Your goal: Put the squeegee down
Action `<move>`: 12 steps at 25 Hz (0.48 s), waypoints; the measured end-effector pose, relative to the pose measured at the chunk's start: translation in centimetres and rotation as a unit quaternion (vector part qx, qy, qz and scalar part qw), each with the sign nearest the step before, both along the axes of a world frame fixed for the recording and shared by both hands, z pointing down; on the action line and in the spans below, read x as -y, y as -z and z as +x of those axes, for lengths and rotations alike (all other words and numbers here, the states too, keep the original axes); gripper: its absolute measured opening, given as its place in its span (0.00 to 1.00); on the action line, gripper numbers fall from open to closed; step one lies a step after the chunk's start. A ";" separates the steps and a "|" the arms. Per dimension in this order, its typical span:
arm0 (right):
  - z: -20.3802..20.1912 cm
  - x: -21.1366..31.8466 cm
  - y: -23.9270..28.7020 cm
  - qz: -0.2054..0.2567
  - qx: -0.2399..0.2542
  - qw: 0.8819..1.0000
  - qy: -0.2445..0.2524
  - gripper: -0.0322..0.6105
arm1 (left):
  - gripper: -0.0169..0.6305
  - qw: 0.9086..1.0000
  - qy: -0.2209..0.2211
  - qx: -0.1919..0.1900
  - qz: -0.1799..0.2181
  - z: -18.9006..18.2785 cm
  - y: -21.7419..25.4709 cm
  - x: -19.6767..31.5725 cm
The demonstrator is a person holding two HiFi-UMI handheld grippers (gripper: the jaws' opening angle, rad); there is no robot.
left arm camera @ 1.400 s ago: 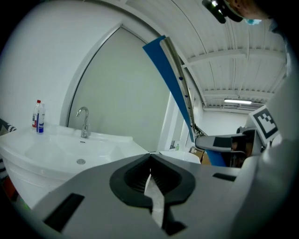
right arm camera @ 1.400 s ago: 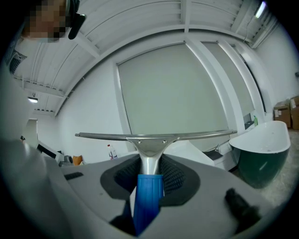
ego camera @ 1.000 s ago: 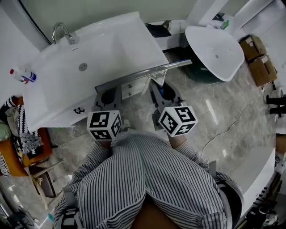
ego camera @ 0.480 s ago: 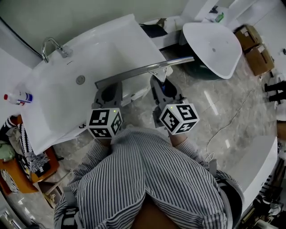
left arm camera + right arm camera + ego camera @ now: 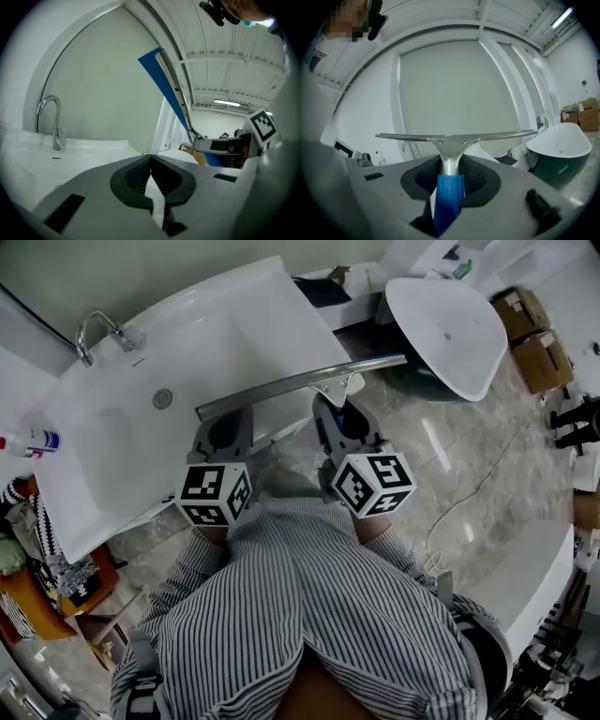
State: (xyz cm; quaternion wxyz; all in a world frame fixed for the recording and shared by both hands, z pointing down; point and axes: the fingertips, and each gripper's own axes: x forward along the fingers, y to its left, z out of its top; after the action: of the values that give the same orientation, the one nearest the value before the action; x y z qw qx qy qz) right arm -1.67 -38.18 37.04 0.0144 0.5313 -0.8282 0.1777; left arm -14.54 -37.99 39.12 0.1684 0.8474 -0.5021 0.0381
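Observation:
The squeegee (image 5: 300, 385) has a long metal blade bar and a blue handle (image 5: 449, 194). My right gripper (image 5: 451, 176) is shut on that handle, and the blade (image 5: 454, 136) runs crosswise just past the jaws. In the head view my right gripper (image 5: 345, 418) holds the bar over the front edge of the white sink (image 5: 122, 427). The left gripper (image 5: 223, 435) is beside it at the sink's edge. In its own view my left gripper (image 5: 151, 169) is shut with nothing between the pads. The squeegee's blue edge (image 5: 164, 89) crosses that view overhead.
A chrome tap (image 5: 101, 334) stands at the back of the sink, with a spray bottle (image 5: 28, 440) to its left. A white freestanding basin (image 5: 445, 329) sits at the right on a marble floor. Cardboard boxes (image 5: 532, 360) lie beyond it.
Both grippers and the squeegee have shifted slightly toward the sink; the blade bar now lies over its front edge. The jaws look the same.

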 end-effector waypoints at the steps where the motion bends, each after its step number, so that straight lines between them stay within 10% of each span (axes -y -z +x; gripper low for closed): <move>1: 0.0 0.2 -0.1 -0.002 0.001 1.000 0.001 0.22 | 0.05 1.000 0.001 0.000 -0.001 0.0 0.0 0.1; 12: 1.1 4.7 0.2 -0.007 0.004 1.000 0.010 0.22 | 0.05 1.000 0.014 0.008 -0.003 1.0 0.7 3.8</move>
State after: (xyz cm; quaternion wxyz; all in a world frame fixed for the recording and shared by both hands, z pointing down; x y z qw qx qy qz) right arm -0.57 -42.86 36.86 0.0168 0.5225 -0.8320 0.1859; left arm -13.53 -41.80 38.44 0.1674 0.8394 -0.5152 0.0435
